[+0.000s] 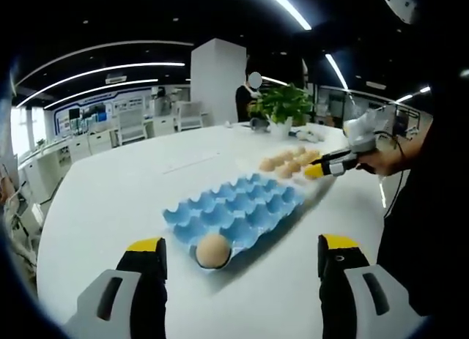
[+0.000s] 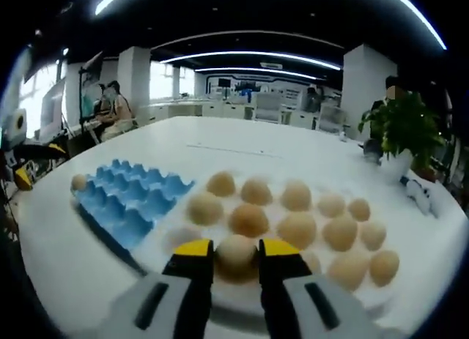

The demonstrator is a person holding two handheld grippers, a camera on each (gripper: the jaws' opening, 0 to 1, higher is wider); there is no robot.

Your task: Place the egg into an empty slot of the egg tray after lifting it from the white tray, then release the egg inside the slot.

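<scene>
A blue egg tray (image 1: 245,203) lies on the white table with one egg (image 1: 213,250) in its nearest corner slot. My left gripper (image 1: 242,246) hovers in front of that corner, open and holding nothing. Beyond the blue tray, several eggs (image 1: 286,163) rest on the white tray. My right gripper (image 2: 236,249) is down among the eggs of the white tray (image 2: 234,299), shut on a pale egg (image 2: 236,255) at the tray's near edge. The blue egg tray (image 2: 132,196) lies to the left, its one egg (image 2: 79,181) in the far left corner. The right gripper (image 1: 322,168) reaches in from the right.
A potted plant (image 2: 403,130) stands on the table beyond the white tray, also at the far side (image 1: 282,105). People sit at desks in the background (image 2: 113,108). The left gripper's yellow tip (image 2: 23,179) pokes in at the left edge.
</scene>
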